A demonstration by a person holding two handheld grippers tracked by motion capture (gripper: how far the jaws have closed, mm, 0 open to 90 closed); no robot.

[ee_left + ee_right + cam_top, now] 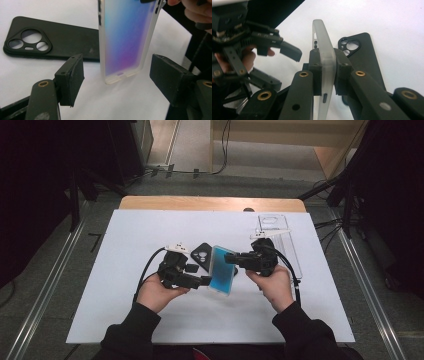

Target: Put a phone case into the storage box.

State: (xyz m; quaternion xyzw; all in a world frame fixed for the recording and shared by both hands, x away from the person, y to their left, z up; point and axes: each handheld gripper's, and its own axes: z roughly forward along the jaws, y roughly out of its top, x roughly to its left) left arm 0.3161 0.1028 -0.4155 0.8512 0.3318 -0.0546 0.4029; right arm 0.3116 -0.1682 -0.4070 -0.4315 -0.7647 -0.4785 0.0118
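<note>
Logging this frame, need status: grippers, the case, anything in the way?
Right gripper shut on frosted translucent phone case, held up off the white table. Left gripper open, jaws flanking its lower end. Black phone case flat behind, apart.

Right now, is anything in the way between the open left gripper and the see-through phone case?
Nothing visible. The frosted phone case hangs between the left gripper's open jaws, held by the right gripper. The black phone case lies behind it.
</note>
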